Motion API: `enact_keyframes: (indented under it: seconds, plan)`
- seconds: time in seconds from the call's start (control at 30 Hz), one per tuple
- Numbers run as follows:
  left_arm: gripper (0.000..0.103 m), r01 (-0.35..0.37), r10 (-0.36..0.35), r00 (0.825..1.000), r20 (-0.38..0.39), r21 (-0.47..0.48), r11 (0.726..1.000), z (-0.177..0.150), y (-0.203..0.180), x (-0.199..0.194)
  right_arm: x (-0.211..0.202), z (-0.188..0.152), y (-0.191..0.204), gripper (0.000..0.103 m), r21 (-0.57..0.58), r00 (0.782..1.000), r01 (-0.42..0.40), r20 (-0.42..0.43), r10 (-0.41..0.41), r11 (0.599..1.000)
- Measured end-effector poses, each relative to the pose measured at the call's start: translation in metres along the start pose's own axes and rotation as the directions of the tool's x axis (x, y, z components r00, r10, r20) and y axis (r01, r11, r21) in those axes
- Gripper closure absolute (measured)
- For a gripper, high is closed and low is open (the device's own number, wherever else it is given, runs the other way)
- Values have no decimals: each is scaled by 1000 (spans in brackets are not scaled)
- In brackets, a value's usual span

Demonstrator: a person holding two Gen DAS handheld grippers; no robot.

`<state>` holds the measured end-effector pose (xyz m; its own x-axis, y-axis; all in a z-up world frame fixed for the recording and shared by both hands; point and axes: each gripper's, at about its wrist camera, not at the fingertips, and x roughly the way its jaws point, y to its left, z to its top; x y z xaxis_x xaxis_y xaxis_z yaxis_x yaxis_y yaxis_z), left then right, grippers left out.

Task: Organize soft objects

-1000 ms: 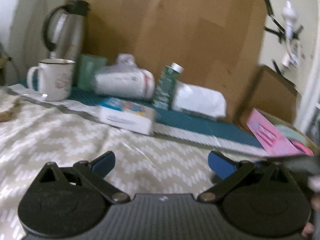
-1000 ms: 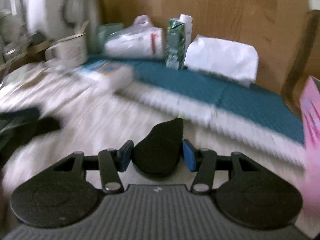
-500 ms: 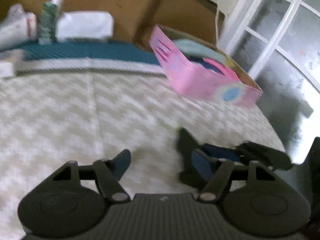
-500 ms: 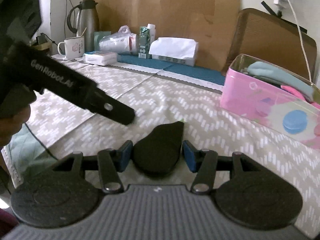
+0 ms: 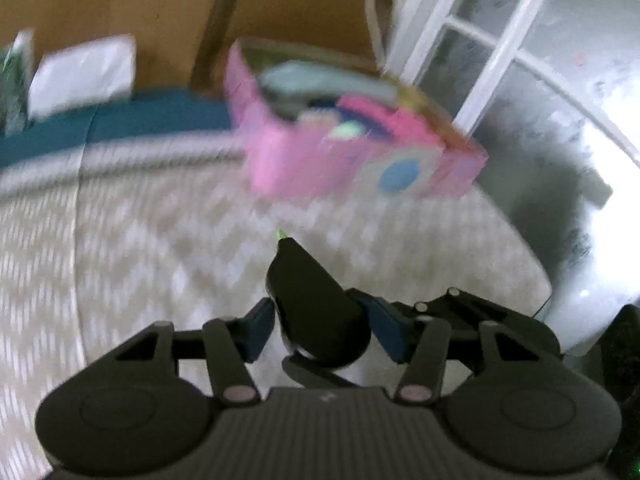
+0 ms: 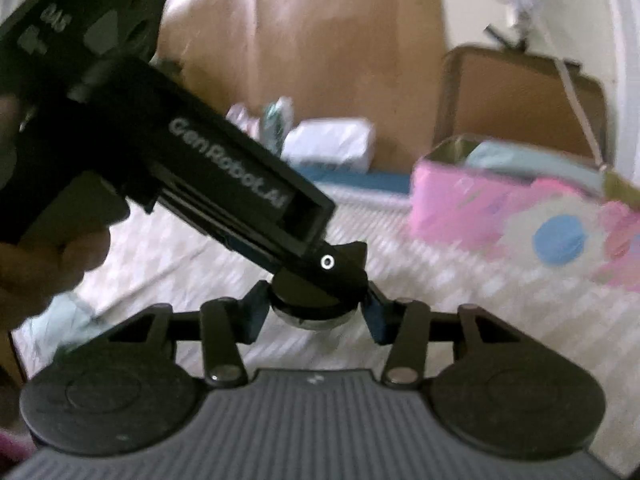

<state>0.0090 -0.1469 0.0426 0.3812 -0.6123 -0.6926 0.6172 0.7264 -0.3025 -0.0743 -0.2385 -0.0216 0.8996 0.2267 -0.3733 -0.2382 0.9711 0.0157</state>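
Both tongs [image 5: 322, 326] [image 6: 316, 308] grip 1 black pad [image 5: 316, 312] — blurred.

The tablecloth [image 5: 132, 248] is beige with a white zigzag; the box [image 5: 304, 160] on it is pink with a blue dot (a spot of green above it), a teal mat [image 5: 132, 120] runs behind, and the dark pad [image 5: 316, 308] carries a lime tip

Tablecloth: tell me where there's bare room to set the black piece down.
The zigzag tablecloth lies bare between the teal mat and the left tongs, left of the pink box. Crowded: inside that box, and along the mat's back by the white pack.
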Motion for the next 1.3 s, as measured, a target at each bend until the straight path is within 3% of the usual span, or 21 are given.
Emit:
enact_keyframes:
  seconds: [0.23,0.37,0.53,0.7,0.8,0.93,1.07,1.3]
  plan:
    - [51,-12,-3,991,134,112,994,75,-22,21,15,48,-45,50,4,983,127,136,-126,992]
    - [52,-21,2,990,144,123,992,112,-13,52,41,67,-84,50,64,977,156,134,-164,986]
    - [52,-51,37,993,114,119,992,132,-4,96,73,69,-109,50,111,977,188,78,-197,976]
    - [49,-115,104,989,101,116,987,138,1,123,101,63,-122,46,155,974,220,28,-227,963]
    - [46,-150,136,983,125,110,983,137,0,120,99,61,-124,45,170,972,225,25,-233,959]
    - [43,-221,199,964,174,112,969,130,-5,89,82,61,-120,46,198,973,217,41,-229,956]
    - [32,-308,278,936,217,117,944,111,-13,51,51,56,-103,45,252,972,198,73,-223,947]
    - [27,-386,348,909,229,144,911,58,-20,6,-7,37,-64,40,335,945,274,82,-318,901]
